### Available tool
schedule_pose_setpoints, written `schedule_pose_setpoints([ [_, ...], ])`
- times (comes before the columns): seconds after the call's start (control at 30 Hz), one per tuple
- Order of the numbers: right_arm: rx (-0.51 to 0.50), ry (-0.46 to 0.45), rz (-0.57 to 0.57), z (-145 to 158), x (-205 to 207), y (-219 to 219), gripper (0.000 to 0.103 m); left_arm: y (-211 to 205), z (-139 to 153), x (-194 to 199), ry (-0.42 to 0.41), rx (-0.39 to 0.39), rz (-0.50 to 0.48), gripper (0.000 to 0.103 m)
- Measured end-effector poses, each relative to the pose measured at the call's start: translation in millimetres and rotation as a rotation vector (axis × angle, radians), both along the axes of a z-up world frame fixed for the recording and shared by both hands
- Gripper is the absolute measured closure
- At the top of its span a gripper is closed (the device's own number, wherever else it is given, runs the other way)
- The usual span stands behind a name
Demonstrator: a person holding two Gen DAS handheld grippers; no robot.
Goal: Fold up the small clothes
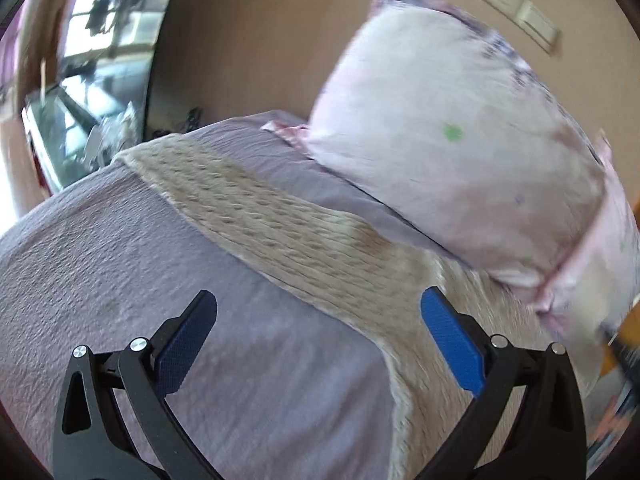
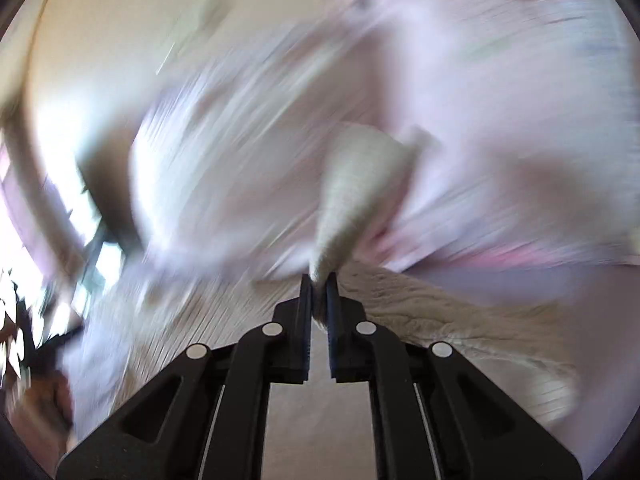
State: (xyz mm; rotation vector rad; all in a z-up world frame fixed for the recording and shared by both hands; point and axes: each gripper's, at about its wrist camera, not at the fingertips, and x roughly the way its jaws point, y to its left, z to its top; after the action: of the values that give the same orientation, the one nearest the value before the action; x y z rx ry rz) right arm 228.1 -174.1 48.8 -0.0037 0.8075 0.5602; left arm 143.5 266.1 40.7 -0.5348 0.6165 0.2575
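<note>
A beige knitted garment (image 1: 276,232) lies spread in a long strip across the lilac bedspread (image 1: 100,240). My left gripper (image 1: 320,320) is open and empty, hovering above the garment's near part, its blue pads (image 1: 452,344) wide apart. In the right wrist view, which is badly motion-blurred, my right gripper (image 2: 319,280) is shut on a bunched end of the beige garment (image 2: 352,184), which rises in a cone from between the fingers. More of the garment (image 2: 420,312) lies on the bed beyond the fingers.
A large pale pink pillow (image 1: 460,136) leans against the tan headboard wall (image 1: 260,40) at the right, touching the garment's far edge. Wall switches (image 1: 520,12) sit at the upper right. A window and a glass-topped surface (image 1: 80,80) are at the left, past the bed's edge.
</note>
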Motion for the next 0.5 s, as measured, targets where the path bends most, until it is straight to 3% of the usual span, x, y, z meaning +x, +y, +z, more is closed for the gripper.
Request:
schedule_pose_setpoints([
  [0.07, -0.080, 0.065, 0.088, -25.9, -11.4, 32.7, 0.090, 15.6, -5.9, 7.7, 0.024, -0.037, 0.037, 0.003],
  [0.13, -0.076, 0.038, 0.097, -26.5, -20.7, 33.9, 0.070, 29.6, -8.2, 11.2, 0.039, -0.061, 0.056, 0.008],
  [0.17, -0.058, 0.024, 0.079, -22.8, -23.6, 26.7, 0.046, 39.1, -9.5, 14.4, 0.040, -0.074, 0.069, 0.009],
  [0.2, -0.033, 0.011, 0.052, -17.7, -26.8, 14.9, 0.033, 46.7, -10.4, 16.6, 0.044, -0.078, 0.087, 0.011],
  [0.3, 0.017, -0.006, -0.013, -4.9, -28.5, -12.6, 0.031, 73.5, -17.2, 25.8, 0.069, -0.112, 0.150, 0.020],
  [0.37, 0.031, -0.012, -0.041, 0.8, -29.1, -23.5, 0.029, 98.8, -27.6, 32.3, 0.089, -0.194, 0.196, 0.028],
  [0.5, 0.030, -0.009, -0.078, 0.1, -31.3, -45.1, 0.027, 141.0, -35.2, 40.6, 0.044, -0.285, 0.270, 0.042],
])
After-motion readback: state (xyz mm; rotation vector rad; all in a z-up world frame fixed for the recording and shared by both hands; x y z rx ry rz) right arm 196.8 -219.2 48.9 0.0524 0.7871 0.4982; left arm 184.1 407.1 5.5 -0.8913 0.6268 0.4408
